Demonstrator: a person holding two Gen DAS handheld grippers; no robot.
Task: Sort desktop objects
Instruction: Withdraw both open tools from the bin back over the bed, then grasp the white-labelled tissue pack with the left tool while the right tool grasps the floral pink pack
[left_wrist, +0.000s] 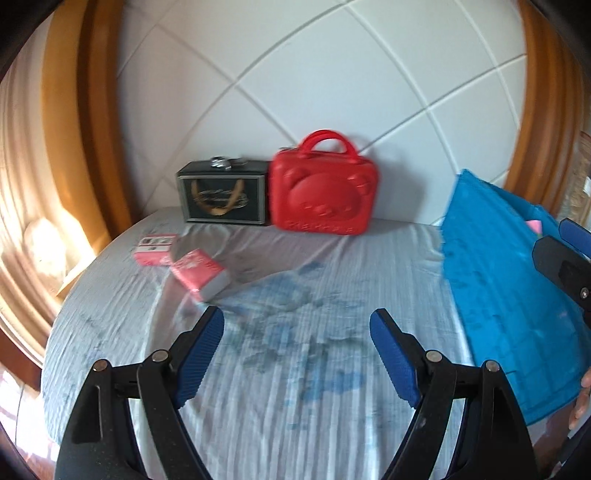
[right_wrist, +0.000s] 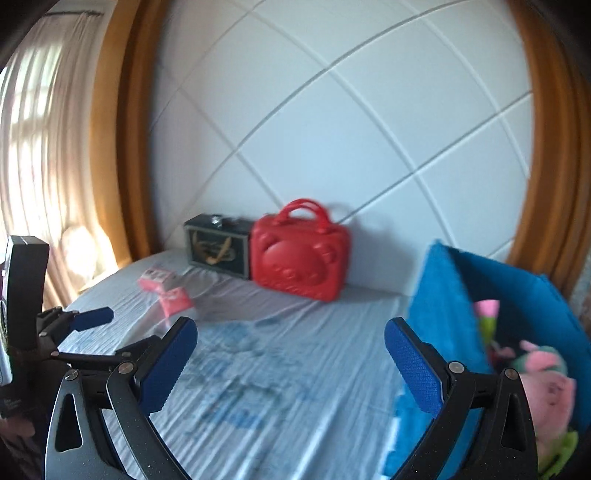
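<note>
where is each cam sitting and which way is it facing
Left wrist: on the left gripper, facing across the bed toward the headboard; its open blue-padded fingers show, plus the right gripper at the right edge.
Right wrist: on the right gripper, facing the same way; its open fingers show, plus the left gripper at the left.
Shared: red bear case, dark box, pink packs, blue bin.

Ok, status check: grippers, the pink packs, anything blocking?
Left gripper and right gripper open, empty. Two pink packs loose on bed, far left. Blue bin right. Path clear.
</note>
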